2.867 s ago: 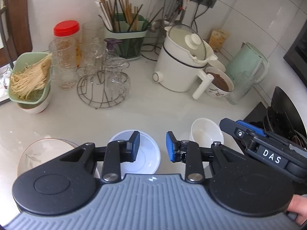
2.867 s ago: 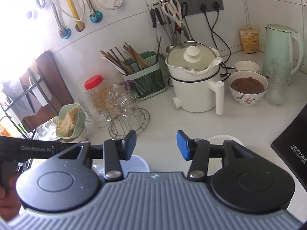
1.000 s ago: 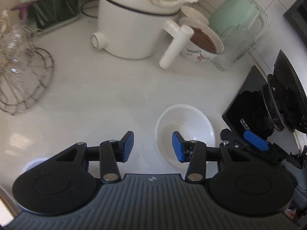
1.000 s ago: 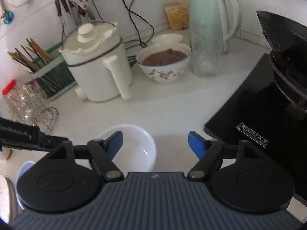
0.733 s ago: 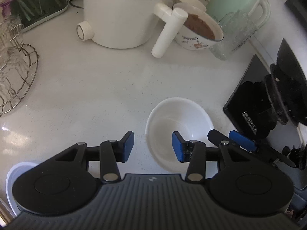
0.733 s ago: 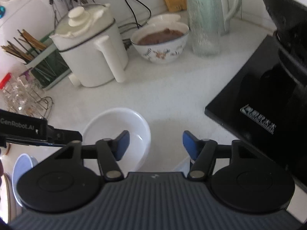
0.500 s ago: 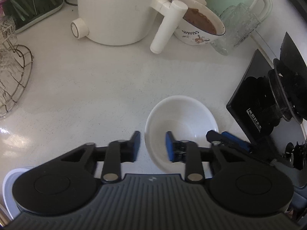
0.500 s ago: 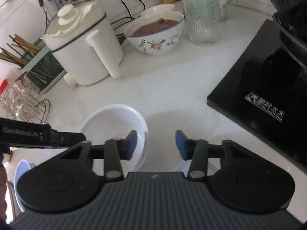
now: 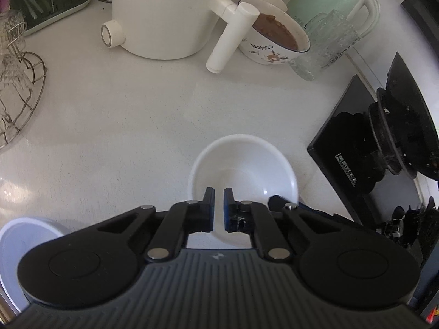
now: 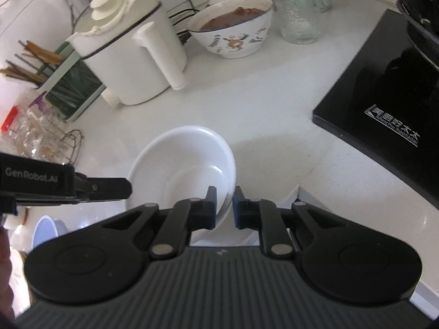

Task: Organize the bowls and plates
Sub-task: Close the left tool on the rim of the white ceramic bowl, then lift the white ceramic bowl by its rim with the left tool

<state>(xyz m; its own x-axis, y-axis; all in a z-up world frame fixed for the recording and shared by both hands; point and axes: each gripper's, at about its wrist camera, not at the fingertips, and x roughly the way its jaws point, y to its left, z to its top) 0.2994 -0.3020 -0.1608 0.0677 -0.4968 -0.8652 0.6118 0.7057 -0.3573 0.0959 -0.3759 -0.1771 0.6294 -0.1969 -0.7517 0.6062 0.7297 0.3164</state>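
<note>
Both tongs clenched on white bowl (image 10: 181,164): left gripper (image 9: 218,209) near rim, right gripper (image 10: 224,207) right rim. Thin bites, probably; uneven pull risks slip, tilt.

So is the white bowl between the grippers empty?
Empty: the white bowl shows a bare, glossy inside in both wrist views, while both grippers pinch its rim.

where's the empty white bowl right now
The white bowl sits on the white counter beside the black induction cooktop, in front of the white electric pot, with both grippers closed on its near rim.
</note>
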